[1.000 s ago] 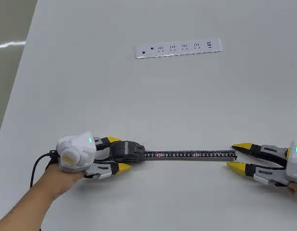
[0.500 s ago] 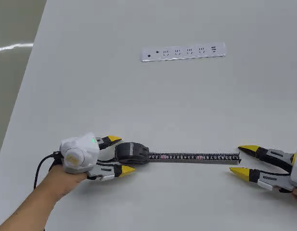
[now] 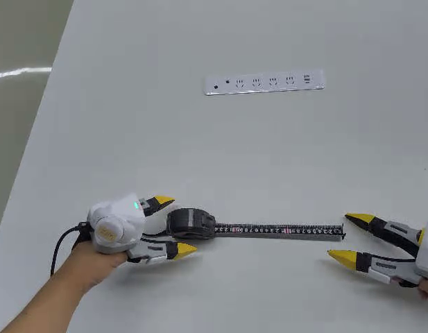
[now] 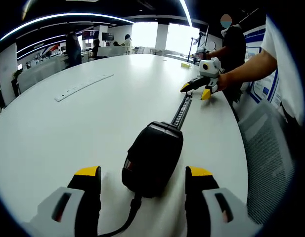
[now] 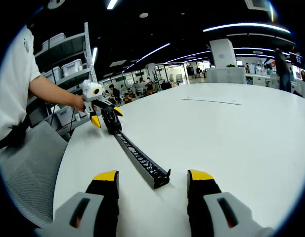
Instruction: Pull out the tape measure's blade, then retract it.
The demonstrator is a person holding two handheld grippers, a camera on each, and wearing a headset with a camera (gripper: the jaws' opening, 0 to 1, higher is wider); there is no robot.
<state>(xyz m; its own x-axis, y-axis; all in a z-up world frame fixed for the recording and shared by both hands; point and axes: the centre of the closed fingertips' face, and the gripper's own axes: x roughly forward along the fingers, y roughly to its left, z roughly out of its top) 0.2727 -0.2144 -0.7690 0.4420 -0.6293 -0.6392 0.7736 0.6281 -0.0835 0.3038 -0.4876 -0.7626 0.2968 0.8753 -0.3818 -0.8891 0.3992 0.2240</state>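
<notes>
The tape measure [image 3: 191, 223] lies on the white table [image 3: 200, 139] between the left gripper's [image 3: 175, 224] spread fingers, touching neither. Its blade [image 3: 279, 229] lies pulled out, and its end sits between the tips of the right gripper's [image 3: 340, 236] fingers, which are also spread and clear of it.

Scale numerals on blade [image 5: 142, 160], too small to read.

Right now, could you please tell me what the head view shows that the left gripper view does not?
Head view: the person's left hand and the black cable behind the left tongs. Left gripper view: a hall with bystanders and ceiling lights. Both: the tape measure between the left tongs' open jaws, its blade lying out on the table, the open right tongs, the power strip.
</notes>
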